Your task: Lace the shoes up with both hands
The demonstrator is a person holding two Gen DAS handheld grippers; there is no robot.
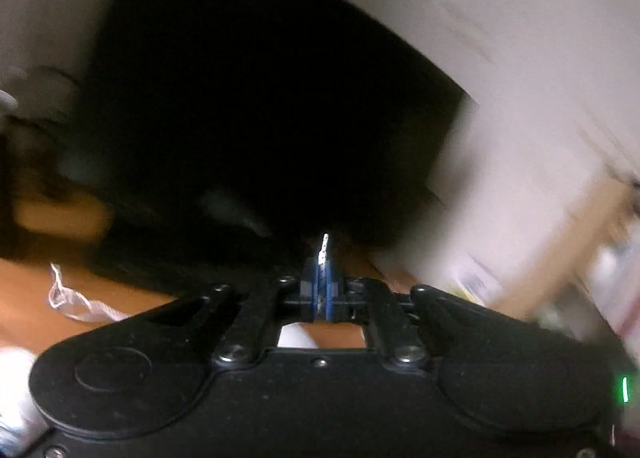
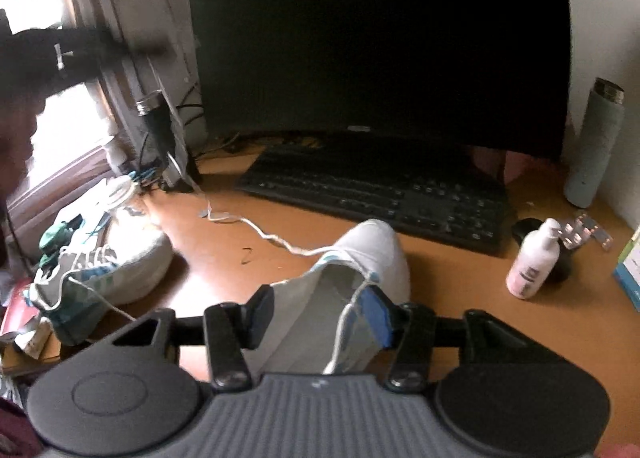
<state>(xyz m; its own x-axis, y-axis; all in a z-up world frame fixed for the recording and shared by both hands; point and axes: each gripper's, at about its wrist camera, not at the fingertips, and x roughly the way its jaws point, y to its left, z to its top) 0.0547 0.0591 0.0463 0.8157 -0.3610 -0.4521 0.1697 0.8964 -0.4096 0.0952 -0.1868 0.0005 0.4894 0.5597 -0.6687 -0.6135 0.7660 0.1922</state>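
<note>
We record an orange-brown desk (image 2: 440, 266) bearing: white shoe (image 2: 372, 250) near centre, second shoe (image 2: 120, 258) left, loose lace (image 2: 276, 240) between, keyboard (image 2: 380, 193) far, lotion bottle (image 2: 534, 258) and flask (image 2: 596, 145) right.

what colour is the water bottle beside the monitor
Pale grey-blue bottle with a dark metallic top; right wrist view.

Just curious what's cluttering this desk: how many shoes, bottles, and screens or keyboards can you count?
Shoes: 2, a white shoe between the right gripper's fingers and a white-and-teal sneaker at left
Bottles: 3, grey flask, white pump bottle, black flask
Monitor: 1
Keyboard: 1
Total: 7
</note>
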